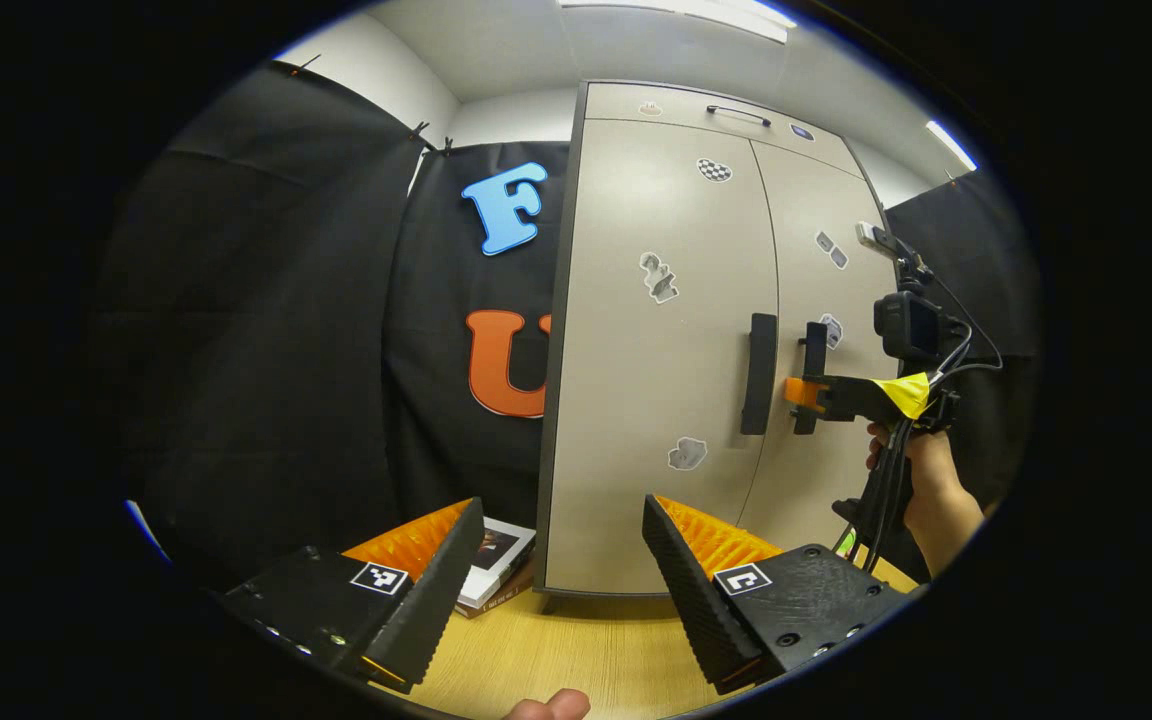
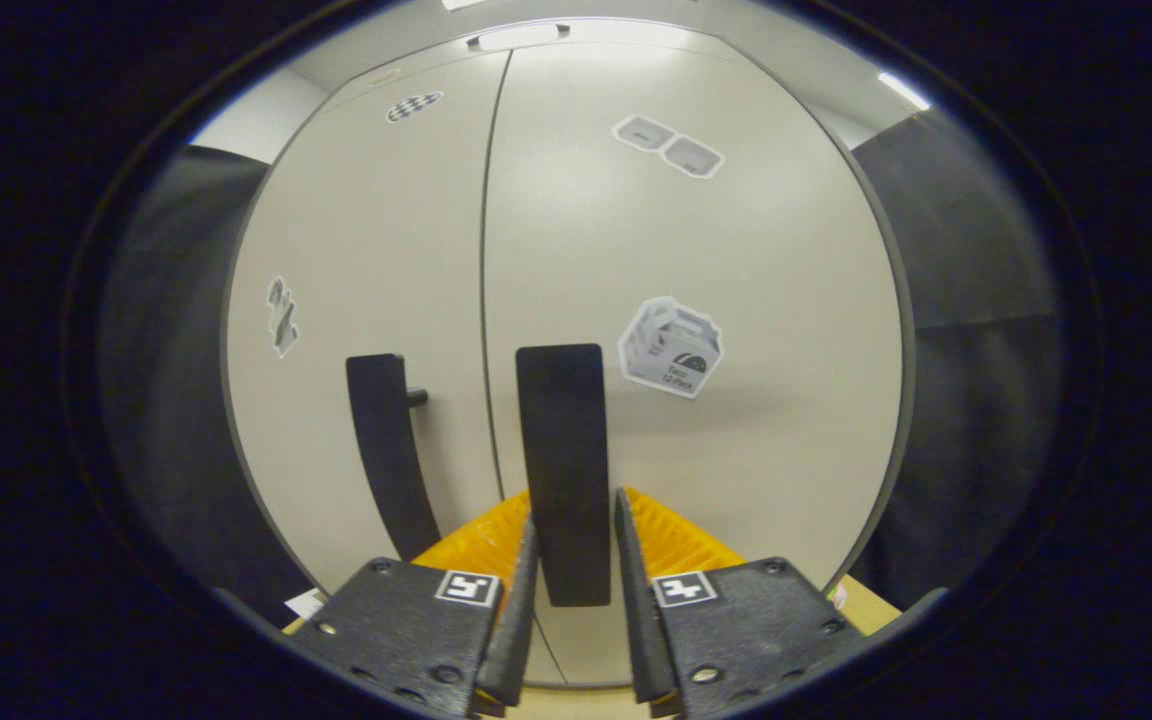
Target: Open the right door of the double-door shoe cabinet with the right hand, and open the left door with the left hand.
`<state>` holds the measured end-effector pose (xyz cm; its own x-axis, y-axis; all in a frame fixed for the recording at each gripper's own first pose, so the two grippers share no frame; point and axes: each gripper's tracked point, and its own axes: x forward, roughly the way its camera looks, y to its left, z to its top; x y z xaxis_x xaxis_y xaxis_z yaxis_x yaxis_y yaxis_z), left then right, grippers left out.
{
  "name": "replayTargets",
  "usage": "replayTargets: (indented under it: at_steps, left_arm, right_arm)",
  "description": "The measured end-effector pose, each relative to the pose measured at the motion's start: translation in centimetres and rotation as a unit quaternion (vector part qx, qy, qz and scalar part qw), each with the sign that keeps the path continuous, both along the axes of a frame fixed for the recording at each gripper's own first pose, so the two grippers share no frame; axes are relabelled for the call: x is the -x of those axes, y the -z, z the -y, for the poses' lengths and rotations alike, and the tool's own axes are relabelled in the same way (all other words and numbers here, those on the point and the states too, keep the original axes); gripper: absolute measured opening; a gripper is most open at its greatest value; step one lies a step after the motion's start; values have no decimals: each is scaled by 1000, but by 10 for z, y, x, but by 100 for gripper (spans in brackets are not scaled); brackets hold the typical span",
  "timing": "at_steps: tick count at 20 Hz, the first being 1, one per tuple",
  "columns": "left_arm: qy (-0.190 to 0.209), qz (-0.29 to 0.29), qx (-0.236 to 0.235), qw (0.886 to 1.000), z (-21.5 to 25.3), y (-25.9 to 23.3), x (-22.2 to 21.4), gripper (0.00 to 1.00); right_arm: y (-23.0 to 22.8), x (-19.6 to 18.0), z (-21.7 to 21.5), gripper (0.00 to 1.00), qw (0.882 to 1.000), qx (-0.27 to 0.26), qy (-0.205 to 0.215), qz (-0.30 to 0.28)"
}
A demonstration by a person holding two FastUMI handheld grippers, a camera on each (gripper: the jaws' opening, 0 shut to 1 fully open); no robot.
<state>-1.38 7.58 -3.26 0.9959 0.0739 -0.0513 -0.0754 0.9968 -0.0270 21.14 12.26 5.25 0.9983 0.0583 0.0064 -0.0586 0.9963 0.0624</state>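
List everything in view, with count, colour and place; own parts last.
Cabinet: one, beige, on the table, both doors shut.
Handles: two, black, either side of the door seam; left handle, right handle.
Drawer: one, beige, atop the cabinet.
Stickers: several, grey-white, on the doors.
Books: a small stack, left of the cabinet base.
Table: one, wood.
Left gripper: open, short of the cabinet.
Right gripper: fingers around the right handle.
Hand: one, holding the right gripper.
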Motion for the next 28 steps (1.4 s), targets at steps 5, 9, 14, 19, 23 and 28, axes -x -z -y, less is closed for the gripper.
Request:
replayTargets:
  at_steps: [5,9,14,19,23,28]
  left_arm:
    - [2,4,8,1000,-1,0,-1,95]
    - [3,6,3,1000,1,-1,1,95]
    - [-4,9,-4,1000,3,-4,9,95]
    - [-9,13,-14,1000,8,-7,17,95]
    - [-11,14,-21,1000,16,-9,22,95]
    - [-7,20,-27,999,27,-13,28,95]
  right_arm:
    - [0,0,-1,13,1000,-14,-18,7]
    - [1,2,-1,8,1000,2,-15,6]
    - [0,11,0,8,999,10,-35,6]
    - [1,22,3,8,998,13,-67,11]
    - [1,29,8,8,996,10,-91,4]
    - [2,36,15,8,994,17,-105,5]
